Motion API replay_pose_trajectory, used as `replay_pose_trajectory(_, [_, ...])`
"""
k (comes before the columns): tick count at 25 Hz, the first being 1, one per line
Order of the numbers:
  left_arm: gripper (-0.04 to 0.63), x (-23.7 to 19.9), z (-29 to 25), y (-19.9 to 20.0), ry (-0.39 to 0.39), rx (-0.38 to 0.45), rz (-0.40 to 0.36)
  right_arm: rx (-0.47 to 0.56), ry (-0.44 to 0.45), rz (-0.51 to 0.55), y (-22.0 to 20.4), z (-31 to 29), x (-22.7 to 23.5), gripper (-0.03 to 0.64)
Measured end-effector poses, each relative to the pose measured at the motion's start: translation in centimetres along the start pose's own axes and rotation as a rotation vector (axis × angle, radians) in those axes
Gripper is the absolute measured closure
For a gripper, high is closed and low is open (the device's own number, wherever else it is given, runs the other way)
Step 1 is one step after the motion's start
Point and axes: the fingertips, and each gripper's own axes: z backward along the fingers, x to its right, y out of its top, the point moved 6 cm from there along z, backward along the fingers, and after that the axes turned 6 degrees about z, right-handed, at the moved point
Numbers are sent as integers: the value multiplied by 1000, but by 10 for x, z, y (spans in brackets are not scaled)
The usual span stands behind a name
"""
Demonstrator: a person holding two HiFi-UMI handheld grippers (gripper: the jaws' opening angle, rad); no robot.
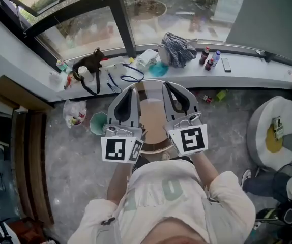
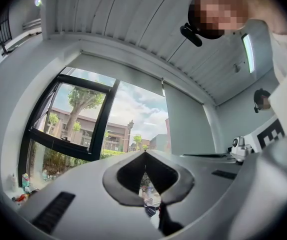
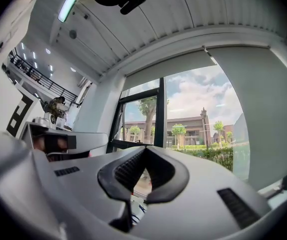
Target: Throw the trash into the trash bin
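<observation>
round brown object (image 1: 153, 120): both sides covered by left gripper (image 1: 132, 90) and right gripper (image 1: 168, 86); kind unclear | sill clutter (image 1: 147, 58): mostly too small to name | second person (image 1: 270, 183): cut by right edge | gripper views: lower scene blocked by own bodies

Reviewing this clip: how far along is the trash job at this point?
Done: nothing that can be confirmed; no trash can be made out in the round container, probably the bin, below the grippers.
In hand: nothing. The left gripper and right gripper are both shut and empty.
Left: a plastic bag, a green cup and a small green item lie on the floor.
</observation>
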Motion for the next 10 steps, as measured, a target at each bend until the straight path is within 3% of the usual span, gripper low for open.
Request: replay_pose_trajectory(10, [584,8,2,1,7,11,-12,-3,24,-16,1,5,3,603])
